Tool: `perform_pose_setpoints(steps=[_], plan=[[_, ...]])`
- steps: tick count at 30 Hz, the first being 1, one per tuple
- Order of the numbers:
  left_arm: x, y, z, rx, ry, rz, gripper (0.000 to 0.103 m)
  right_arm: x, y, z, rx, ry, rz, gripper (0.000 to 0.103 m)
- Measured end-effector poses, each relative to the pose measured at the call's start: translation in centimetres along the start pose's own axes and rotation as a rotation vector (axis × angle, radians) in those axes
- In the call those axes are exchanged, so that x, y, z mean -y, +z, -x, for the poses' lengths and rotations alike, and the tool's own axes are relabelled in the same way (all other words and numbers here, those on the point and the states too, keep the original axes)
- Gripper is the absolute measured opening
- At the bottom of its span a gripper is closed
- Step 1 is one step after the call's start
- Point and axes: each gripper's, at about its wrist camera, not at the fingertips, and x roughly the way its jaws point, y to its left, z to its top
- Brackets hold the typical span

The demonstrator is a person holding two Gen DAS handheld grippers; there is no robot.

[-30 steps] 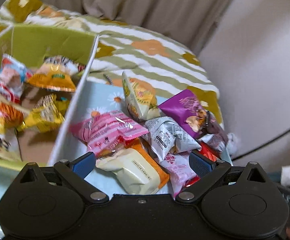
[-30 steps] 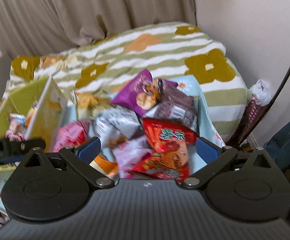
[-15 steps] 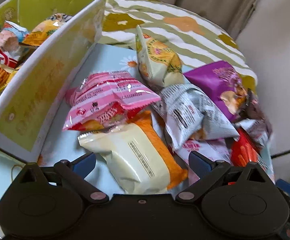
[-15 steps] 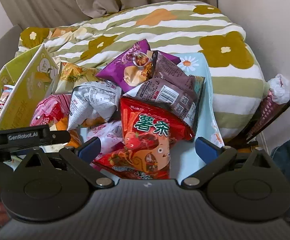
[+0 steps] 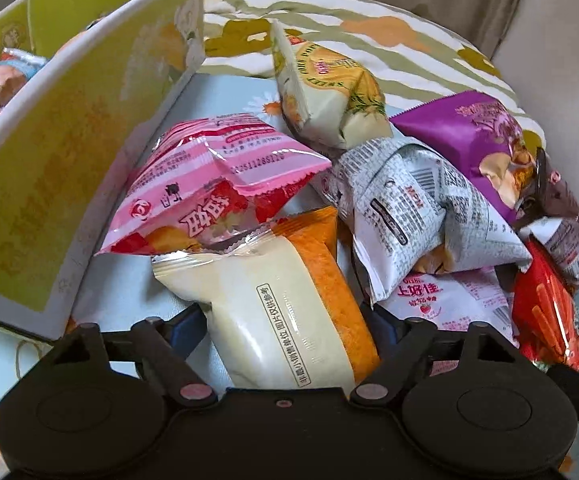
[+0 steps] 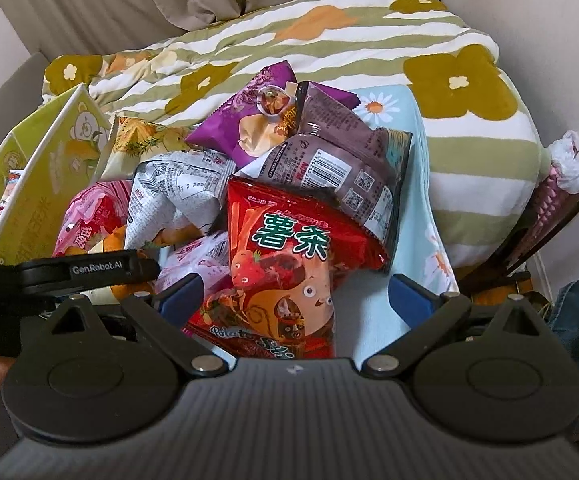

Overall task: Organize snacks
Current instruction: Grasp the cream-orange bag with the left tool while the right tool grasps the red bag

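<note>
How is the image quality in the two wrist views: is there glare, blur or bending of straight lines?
Left wrist view: glare streaks on the pink packet; the green box wall bows from fisheye distortion; the print is sharp. Right wrist view: soft daylight, shiny highlights on the red packet, corners darkened, the black cable curves at the edge.

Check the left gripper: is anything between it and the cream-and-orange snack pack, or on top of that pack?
Nothing stands between them: the left gripper has just been closing and the cream-and-orange pack sits between its jaws. The pink striped pack overlaps the pack's far end, so it may drag when lifted.
</note>
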Motion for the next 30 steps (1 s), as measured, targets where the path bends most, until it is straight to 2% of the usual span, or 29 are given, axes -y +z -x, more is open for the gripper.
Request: perform_pose_setpoints(steps=[3,6,15,22,25,30], plan=[[0.4,-0.4,0.1,-0.004,-0.015,-0.030,0.072,0.1,0.0,-0.2,0.002,0.003,-0.007,0.103],[0.4,-1.0,0.1,-0.014,-0.032,-0.049,0.069,0.1,0.0,-0.7,-0.004,0.000,-0.013,0.103],[0.0,-3.0,1.4,-0.029,-0.037,-0.103,0.068,0.6,-0.1,-1.8,-0.024,0.019,-0.088,0.103],[-1.0,-4.0,3.2,0.002,-0.040,-0.127,0.067,0.7,-0.1,-2.2,-0.019,0.026,-0.126,0.101],[-1.2,-3.8,4.0,0.021,-0.046,-0.131,0.067,1.3,-0.2,-2.2,-0.007,0.030,-0.168,0.097],[-1.6,-3.7,5.2,0.040,-0.063,-0.134,0.067,1.6,-0.4,-2.3,-0.010,0.087,-0.211,0.082]])
